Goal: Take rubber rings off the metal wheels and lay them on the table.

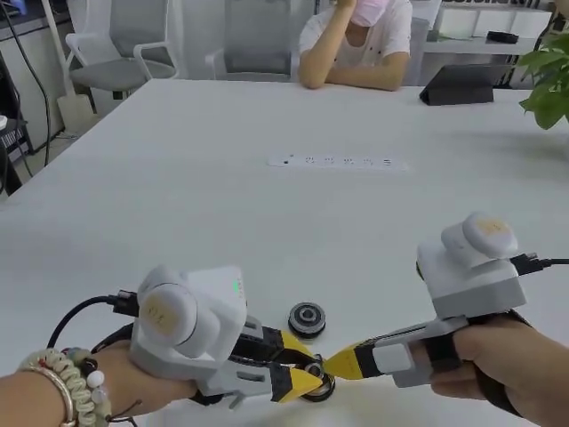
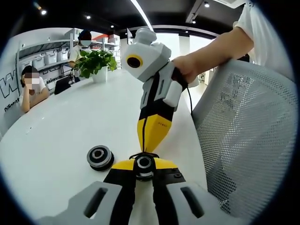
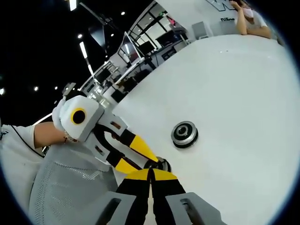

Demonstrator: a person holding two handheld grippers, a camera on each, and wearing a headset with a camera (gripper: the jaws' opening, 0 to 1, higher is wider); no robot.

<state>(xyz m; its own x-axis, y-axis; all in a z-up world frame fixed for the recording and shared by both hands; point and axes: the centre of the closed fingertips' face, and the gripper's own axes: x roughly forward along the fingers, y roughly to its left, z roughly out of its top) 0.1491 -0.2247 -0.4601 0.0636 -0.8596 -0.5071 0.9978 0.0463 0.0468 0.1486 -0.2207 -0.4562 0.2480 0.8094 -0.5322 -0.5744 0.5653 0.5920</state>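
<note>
The left tongs [image 2: 144, 167] are clamped on a metal wheel [image 2: 144, 162] resting on the worktop [image 1: 222, 178]. The right tongs [image 3: 151, 172], tips together, seem to pinch its rubber ring [image 2: 140, 154], so the peeling step is in hand. The next move calls for a steady outward pull. In the head view, a second wheel [image 1: 307, 318] lies at twelve o'clock from the clamped one.

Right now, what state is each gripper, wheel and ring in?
Left gripper: shut on the held wheel.
Right gripper: jaws together at that wheel's rim, apparently pinching its rubber ring.
Held wheel: clamped between the left jaws, low over the table.
Rubber ring: a thin loop lifted at the rim, not yet off.
Loose wheel: flat on the table, untouched, dark ring on.
</note>
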